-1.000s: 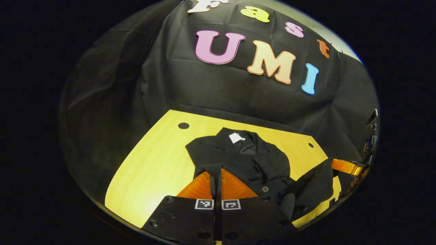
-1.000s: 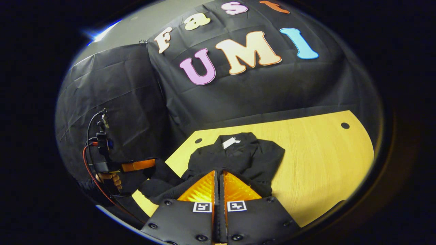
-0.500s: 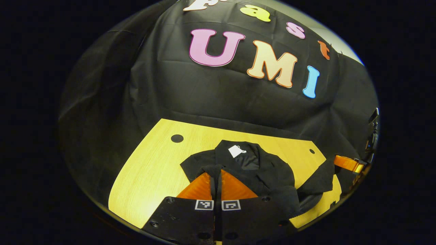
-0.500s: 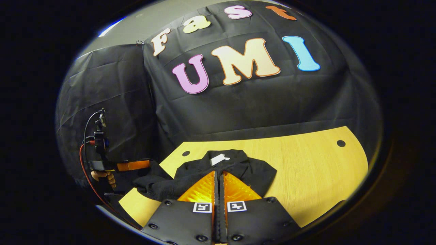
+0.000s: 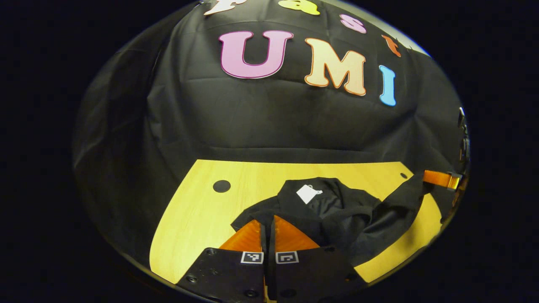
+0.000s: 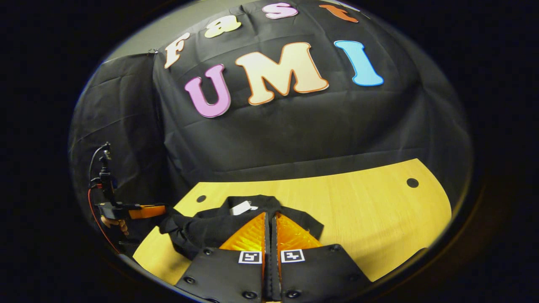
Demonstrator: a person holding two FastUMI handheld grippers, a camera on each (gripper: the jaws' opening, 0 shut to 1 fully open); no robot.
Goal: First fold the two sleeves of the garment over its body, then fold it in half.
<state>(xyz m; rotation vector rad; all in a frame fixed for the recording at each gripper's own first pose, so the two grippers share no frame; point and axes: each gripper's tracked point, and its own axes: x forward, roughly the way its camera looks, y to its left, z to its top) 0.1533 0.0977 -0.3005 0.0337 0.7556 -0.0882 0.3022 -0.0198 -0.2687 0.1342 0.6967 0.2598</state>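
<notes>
A black garment lies on the yellow table, its collar and white label facing up at the far end. In the left gripper view my left gripper is shut on a near edge of the cloth. Off to the right, my right gripper holds another corner lifted, so the cloth hangs in a fold between the two. The right gripper view shows my right gripper shut on the garment just short of the label. My left gripper grips the cloth at the left, with a hand behind it.
The table has small round holes near its far corners. Black cloth walls stand close behind the table and on both sides. A red cable hangs from the left gripper's handle.
Both grippers have carried the garment's near edge forward toward the collar. The cloth between them has bunched, and the garment looks shorter on the table.
</notes>
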